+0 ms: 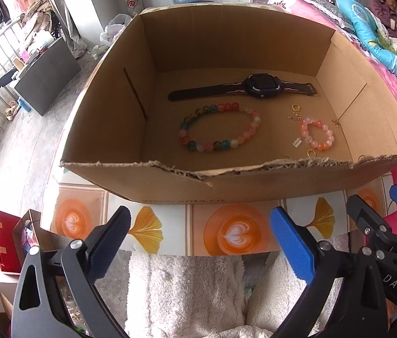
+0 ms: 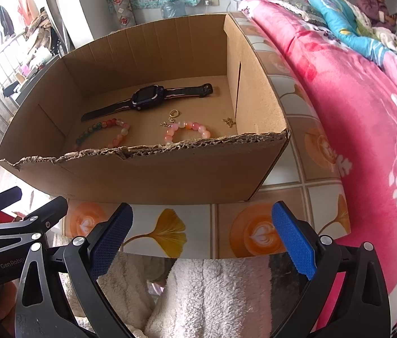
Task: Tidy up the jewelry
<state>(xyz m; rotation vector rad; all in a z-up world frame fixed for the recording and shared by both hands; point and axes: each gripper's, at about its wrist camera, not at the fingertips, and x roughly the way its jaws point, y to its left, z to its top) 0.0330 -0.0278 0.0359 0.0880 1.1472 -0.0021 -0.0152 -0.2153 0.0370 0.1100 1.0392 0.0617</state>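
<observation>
An open cardboard box (image 1: 170, 178) (image 2: 170, 169) stands on a patterned table. Inside lie a dark watch (image 1: 243, 87) (image 2: 147, 98), a large multicoloured bead bracelet (image 1: 221, 131) (image 2: 101, 133), a small pink bead bracelet (image 1: 316, 134) (image 2: 188, 131) and several small gold charms (image 1: 295, 112) (image 2: 173, 115). My left gripper (image 1: 199, 242) is open, held in front of the box's near wall with nothing between its fingers. My right gripper (image 2: 202, 236) is open too, empty, just right of the left one; it also shows at the left wrist view's right edge (image 1: 378, 217).
The table's near edge (image 1: 187, 249) has a coffee and leaf pattern. White fluffy fabric (image 2: 212, 295) covers a lap below the grippers. A pink floral bed (image 2: 367, 112) lies to the right, a person at its far end. Red bags (image 1: 6, 239) stand on the floor at the left.
</observation>
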